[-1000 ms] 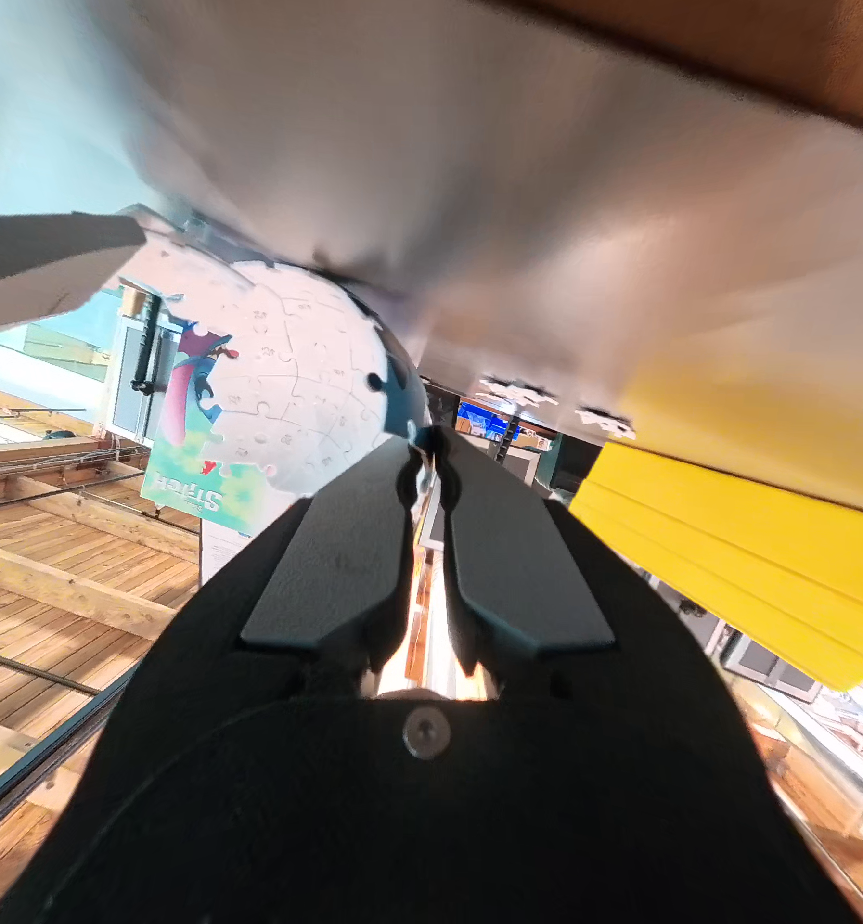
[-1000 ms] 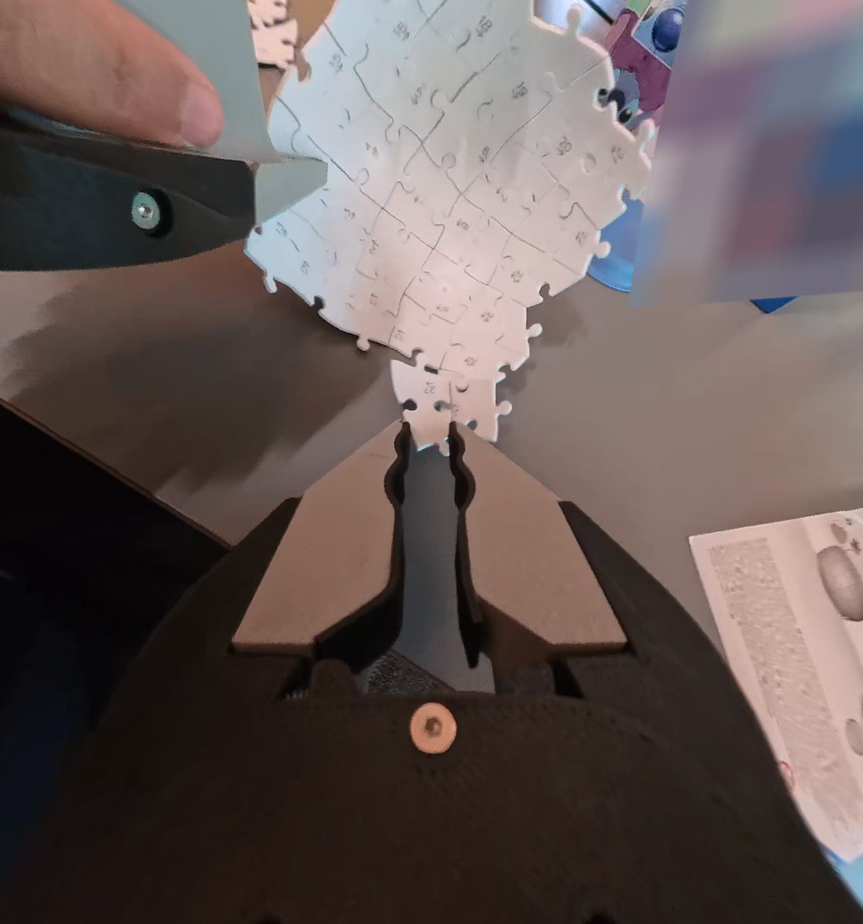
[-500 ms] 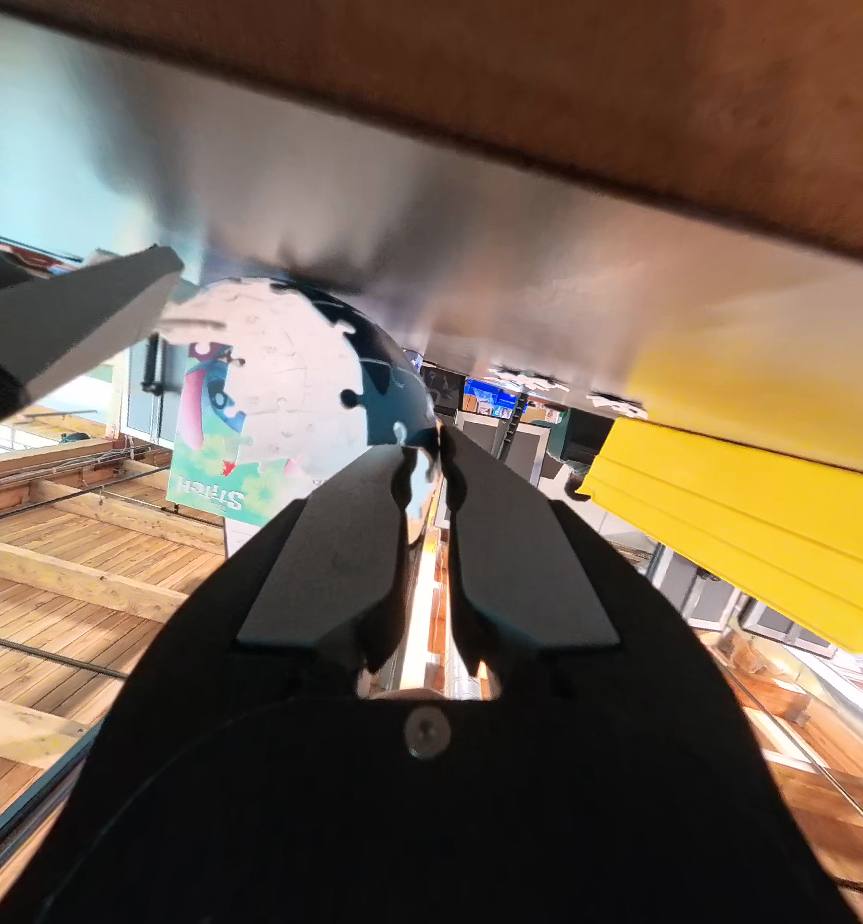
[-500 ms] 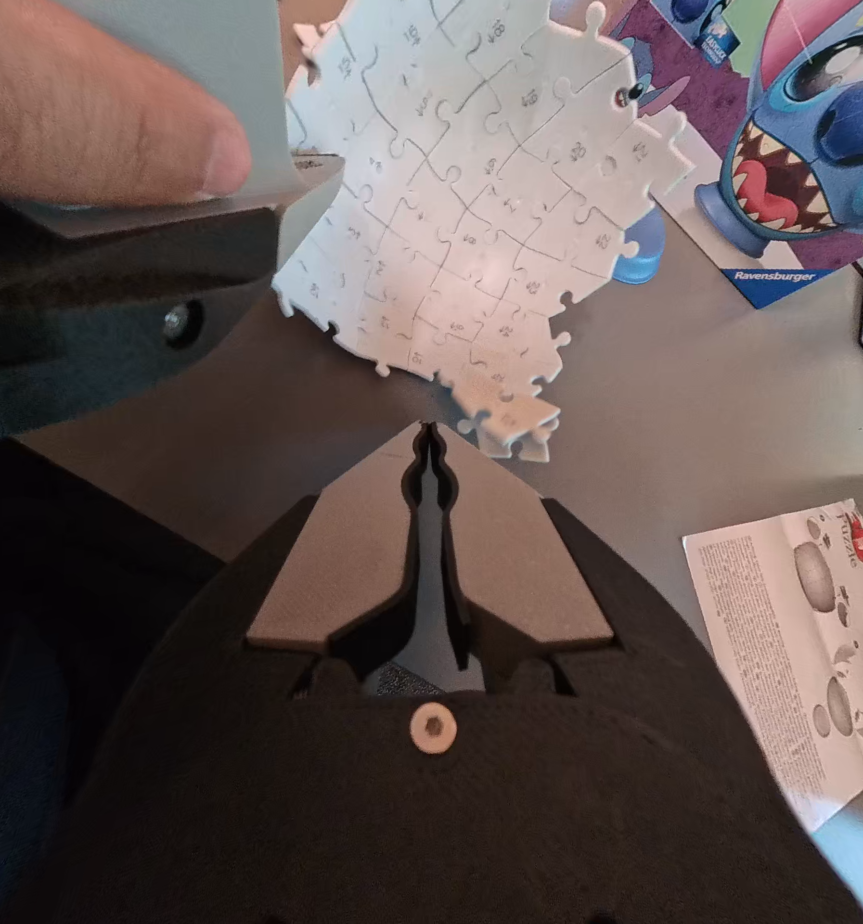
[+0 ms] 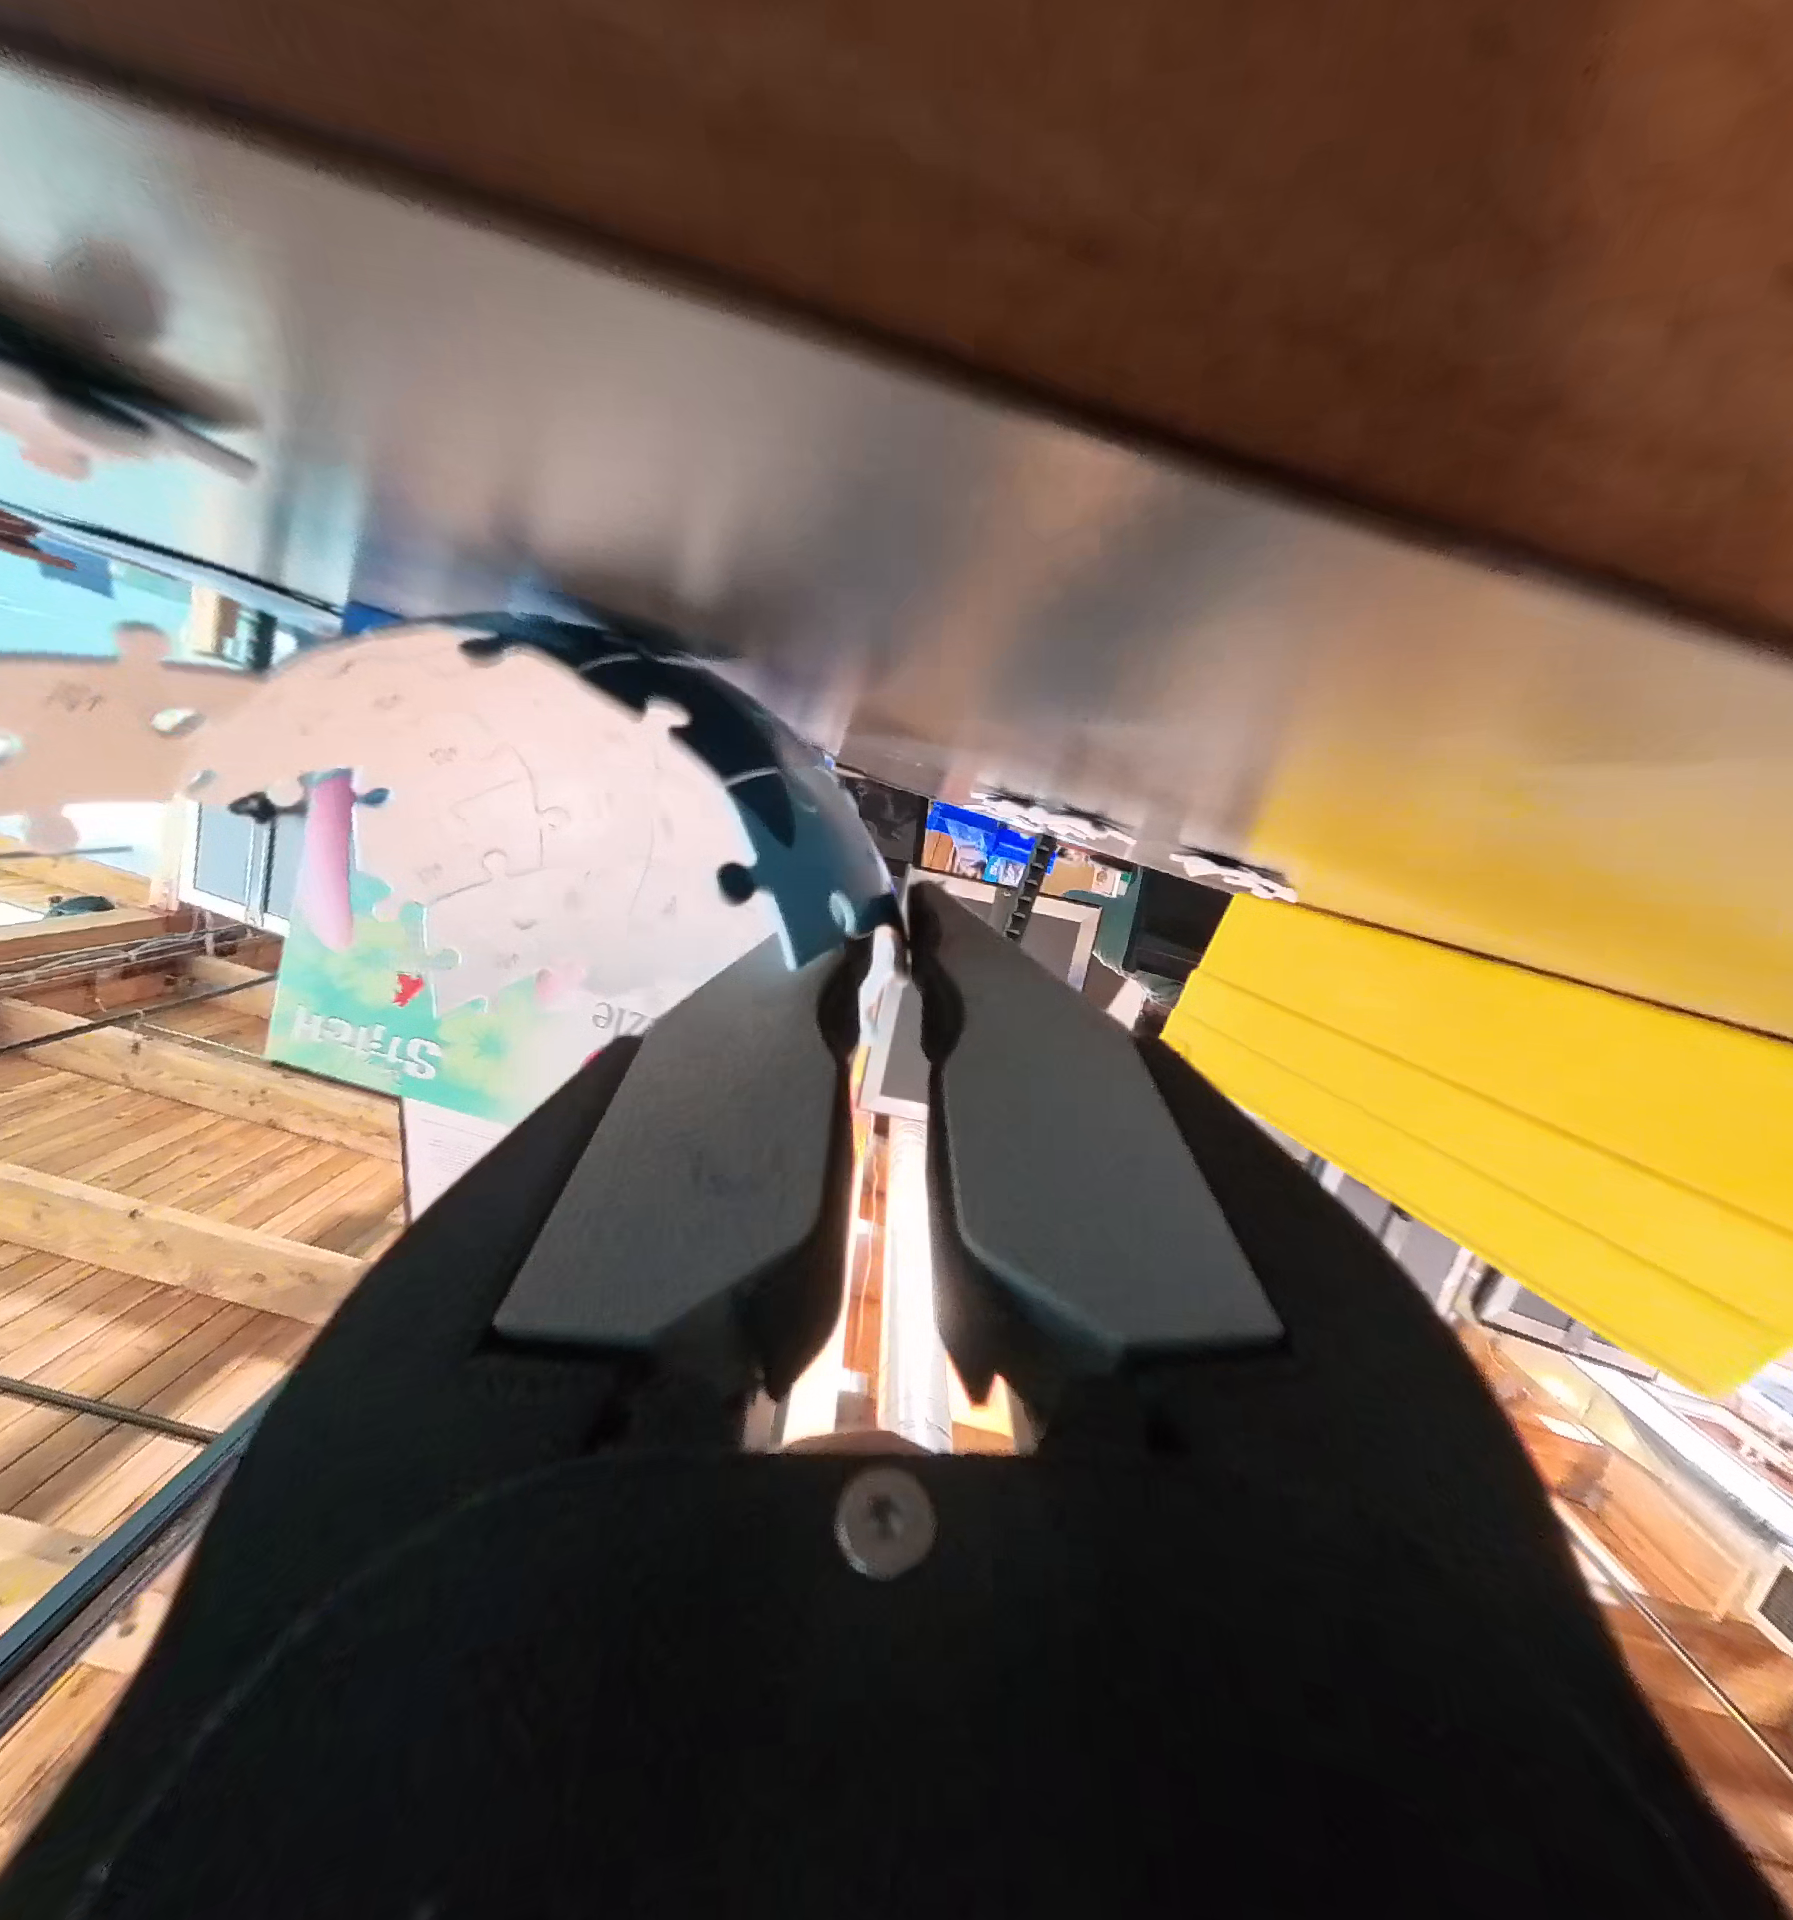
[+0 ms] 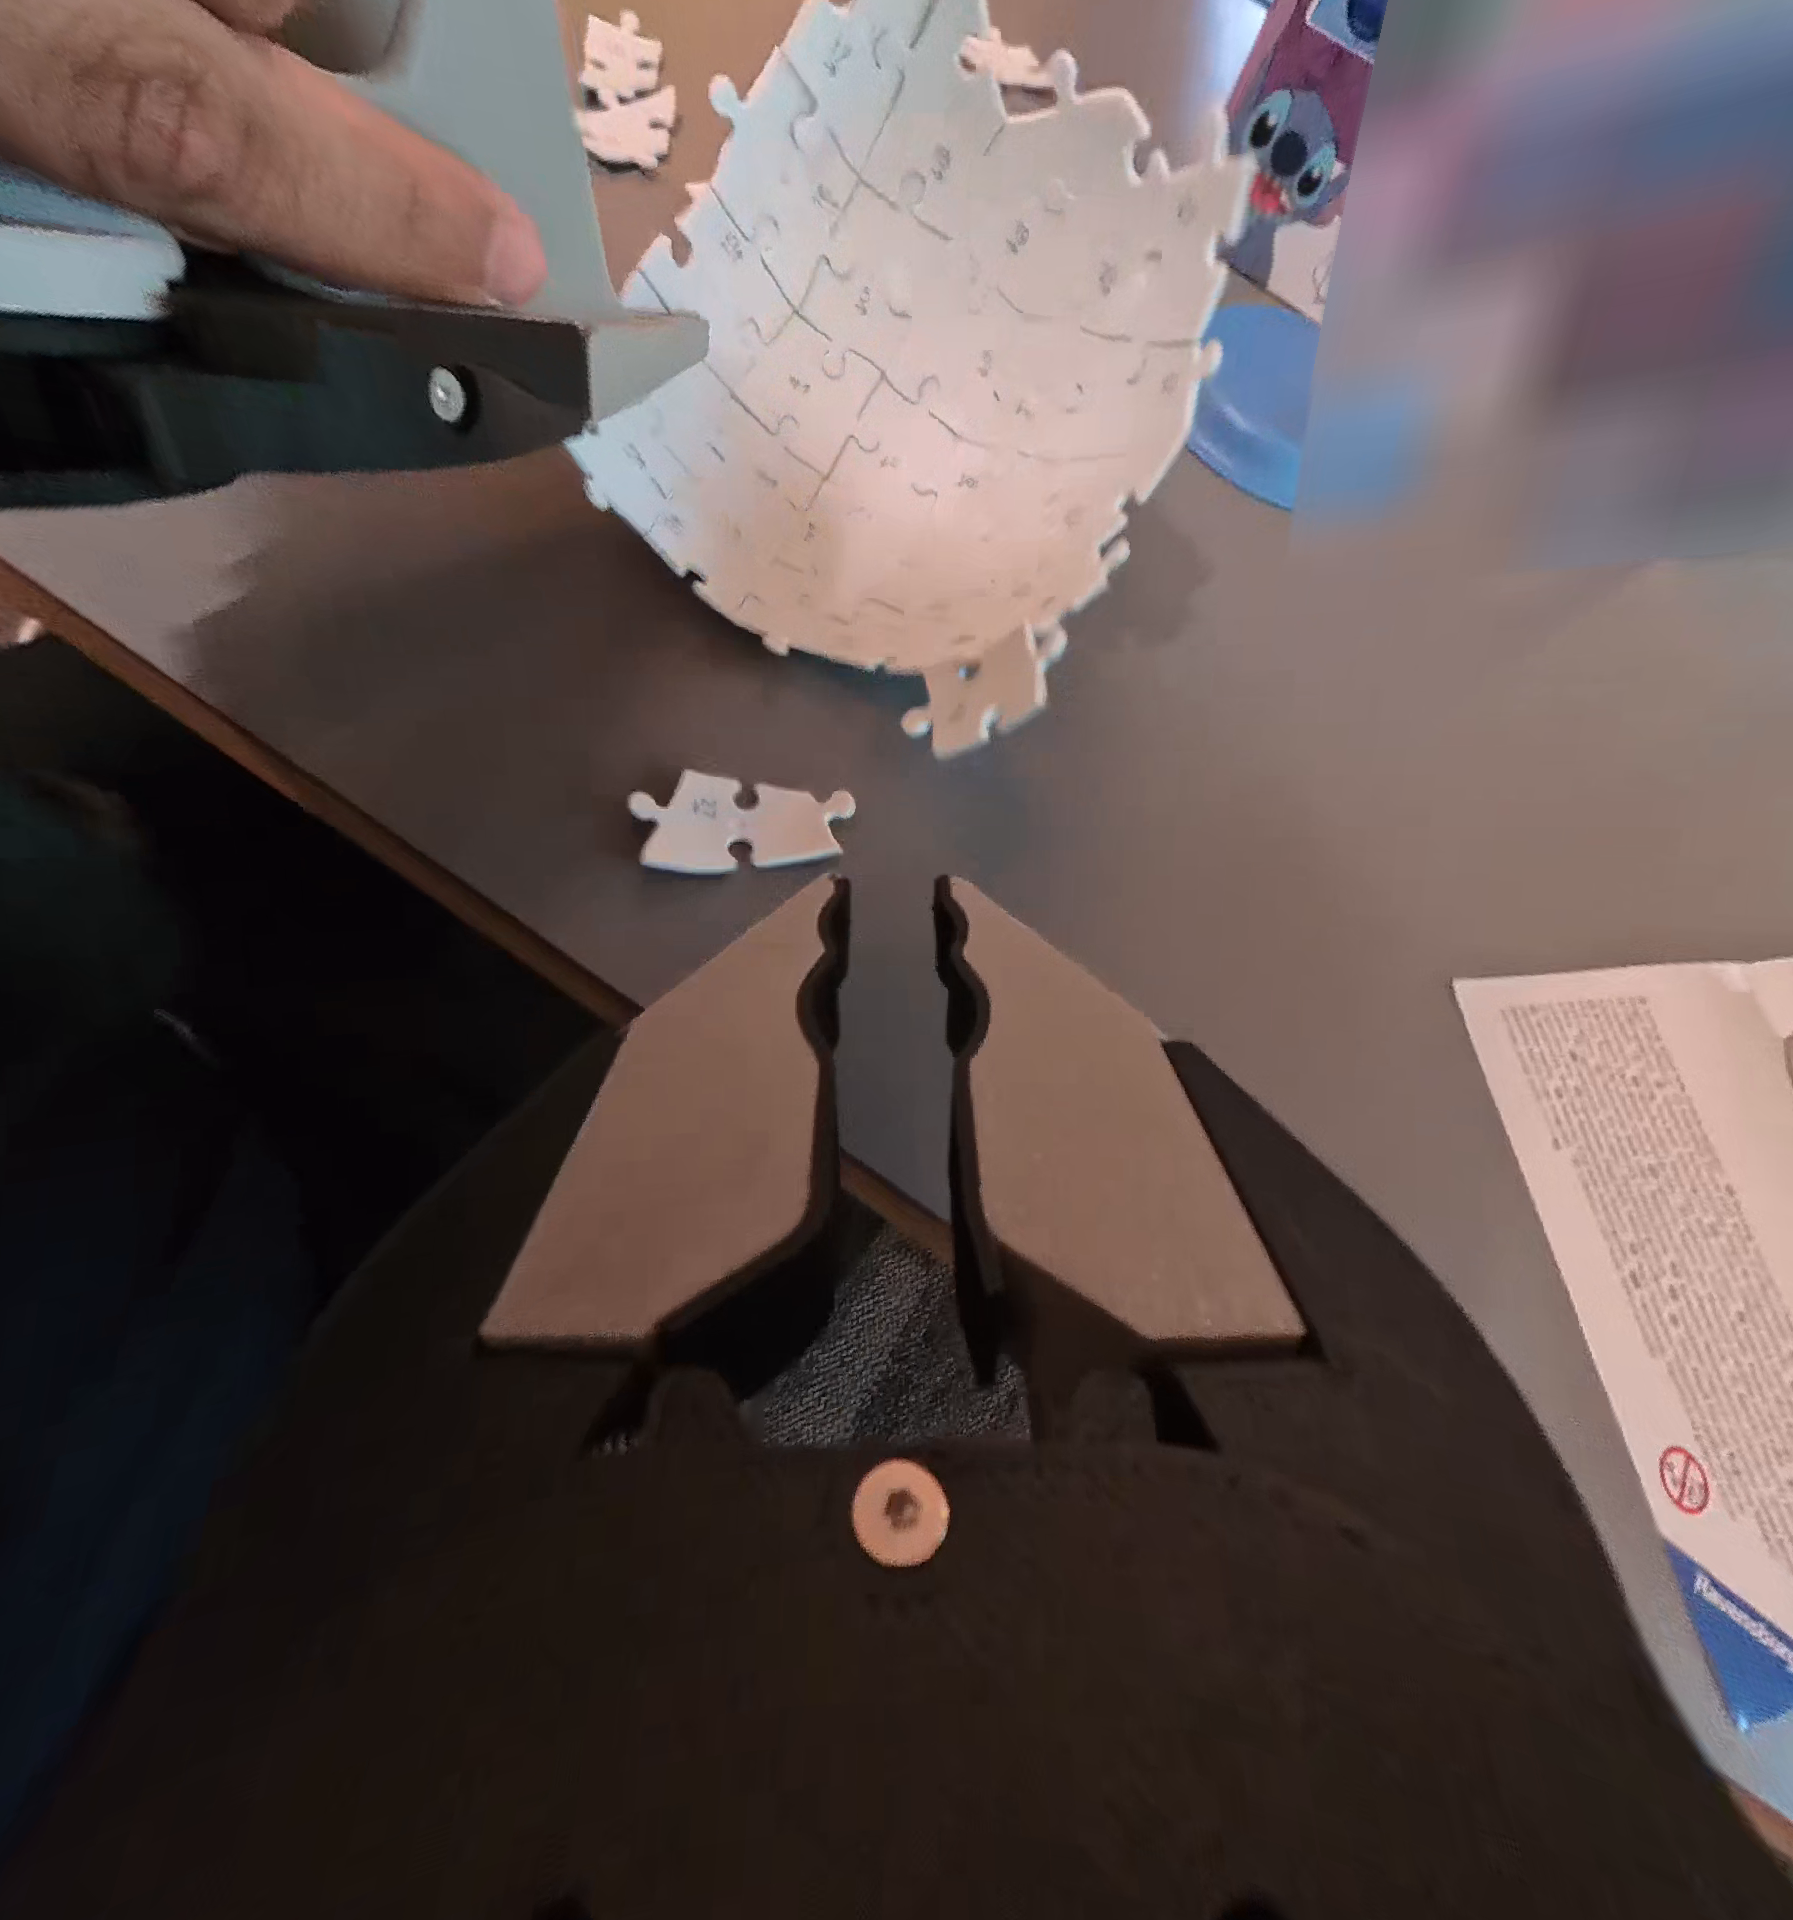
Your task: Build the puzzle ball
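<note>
We hold the half-built puzzle ball (image 6: pixel 902 384) above the grey table (image 6: pixel 1287 790), a curved white shell of joined pieces seen from its hollow side, with one piece (image 6: pixel 985 691) hanging loose at its lower rim. Our left gripper (image 5: pixel 897 940) is clenched on the edge of the shell, pinching a dark outer piece between its tips; in the right wrist view the same gripper (image 6: pixel 663 348) comes in from the left with a hand (image 6: pixel 227 135) on top of it. Our right gripper (image 6: pixel 887 883) is released, its fingers (image 6: pixel 1037 1132) parted with nothing between them, hovering over the near edge of the table. Just ahead of it, a joined pair of white pieces (image 6: pixel 741 823) lies flat on the table, below the ball and apart from it. A printed leaflet (image 6: pixel 1681 1247) lies near the right edge, more loose pieces (image 6: pixel 627 104) sit toward the far side, and the puzzle box (image 6: pixel 1281 156) stands behind the ball.
</note>
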`<act>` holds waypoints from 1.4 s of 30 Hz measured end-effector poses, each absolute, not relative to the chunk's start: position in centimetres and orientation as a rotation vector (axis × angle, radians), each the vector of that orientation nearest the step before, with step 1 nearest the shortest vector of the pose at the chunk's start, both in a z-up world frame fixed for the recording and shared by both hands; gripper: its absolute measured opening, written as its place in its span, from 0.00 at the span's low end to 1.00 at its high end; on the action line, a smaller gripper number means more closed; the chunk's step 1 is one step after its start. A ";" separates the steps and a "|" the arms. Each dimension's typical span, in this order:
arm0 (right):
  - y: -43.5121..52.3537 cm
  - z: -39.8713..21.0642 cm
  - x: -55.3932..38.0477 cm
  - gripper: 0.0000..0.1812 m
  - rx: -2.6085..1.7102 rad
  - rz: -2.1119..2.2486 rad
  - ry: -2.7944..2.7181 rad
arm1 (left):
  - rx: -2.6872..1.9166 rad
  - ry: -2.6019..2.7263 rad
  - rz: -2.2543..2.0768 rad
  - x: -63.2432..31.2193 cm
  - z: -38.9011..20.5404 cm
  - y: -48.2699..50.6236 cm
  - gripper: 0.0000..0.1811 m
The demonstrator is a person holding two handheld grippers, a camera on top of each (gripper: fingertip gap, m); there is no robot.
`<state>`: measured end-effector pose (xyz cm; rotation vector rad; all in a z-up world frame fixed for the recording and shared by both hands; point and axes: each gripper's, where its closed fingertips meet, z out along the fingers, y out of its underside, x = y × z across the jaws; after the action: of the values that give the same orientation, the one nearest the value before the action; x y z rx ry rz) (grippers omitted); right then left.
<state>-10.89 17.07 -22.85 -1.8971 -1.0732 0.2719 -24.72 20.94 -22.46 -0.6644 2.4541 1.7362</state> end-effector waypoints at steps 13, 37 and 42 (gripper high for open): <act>20.4 -21.1 -9.9 0.16 -1.932 0.829 -0.878 | -0.906 2.287 1.683 -27.1 -21.2 22.6 0.08; 27.3 -19.0 -13.9 0.19 -2.018 0.987 -0.693 | -0.873 2.199 1.553 -24.8 -21.8 22.3 0.08; 28.7 -20.5 -14.4 0.12 -2.104 0.885 -0.715 | -0.860 2.191 1.533 -24.2 -22.0 22.7 0.07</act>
<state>-14.40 28.73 -20.46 -2.1041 -0.7152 0.8851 -24.23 22.71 -21.97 -0.8601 2.1907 1.5334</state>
